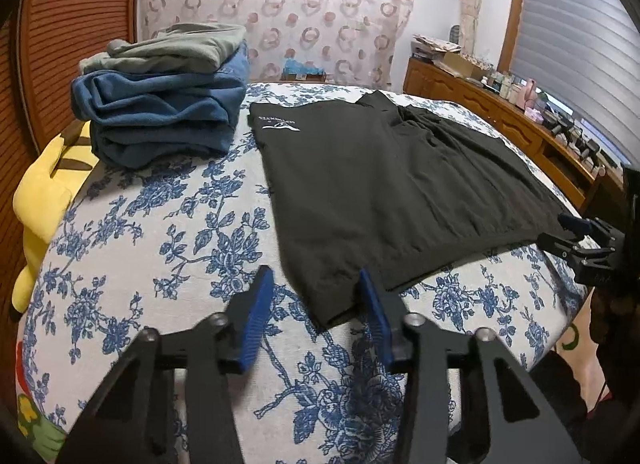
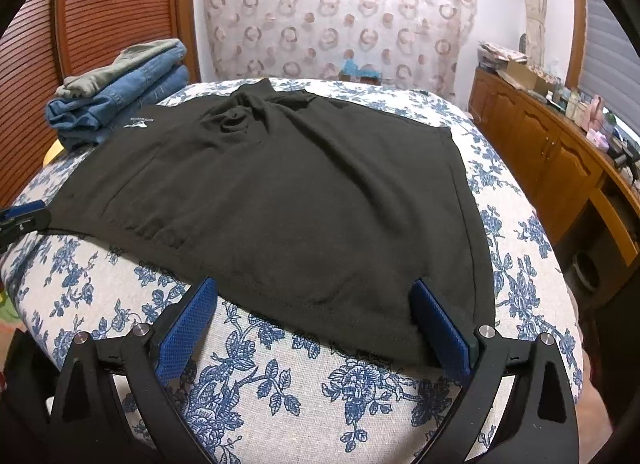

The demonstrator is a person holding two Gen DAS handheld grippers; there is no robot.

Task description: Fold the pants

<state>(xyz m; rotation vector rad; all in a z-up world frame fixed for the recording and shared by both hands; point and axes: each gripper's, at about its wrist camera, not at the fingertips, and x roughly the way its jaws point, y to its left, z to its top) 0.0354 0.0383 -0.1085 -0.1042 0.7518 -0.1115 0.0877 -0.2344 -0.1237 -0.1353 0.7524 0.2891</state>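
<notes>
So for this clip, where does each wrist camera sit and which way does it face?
Left wrist: sits low over the near edge of the bed, facing the black pants and the folded stack; shows the open left gripper at the pants' near left corner, and the right gripper.
Right wrist: further right along that edge, facing the same way; shows the open right gripper astride the pants' hem.
Shared: bed, pants, stack, patterned curtain, wooden cabinet.

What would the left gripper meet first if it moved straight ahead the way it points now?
Most likely the near corner of the black pants, which lies just ahead between the open fingers of the left gripper, on the floral bedcover. Depth is unclear.
</notes>
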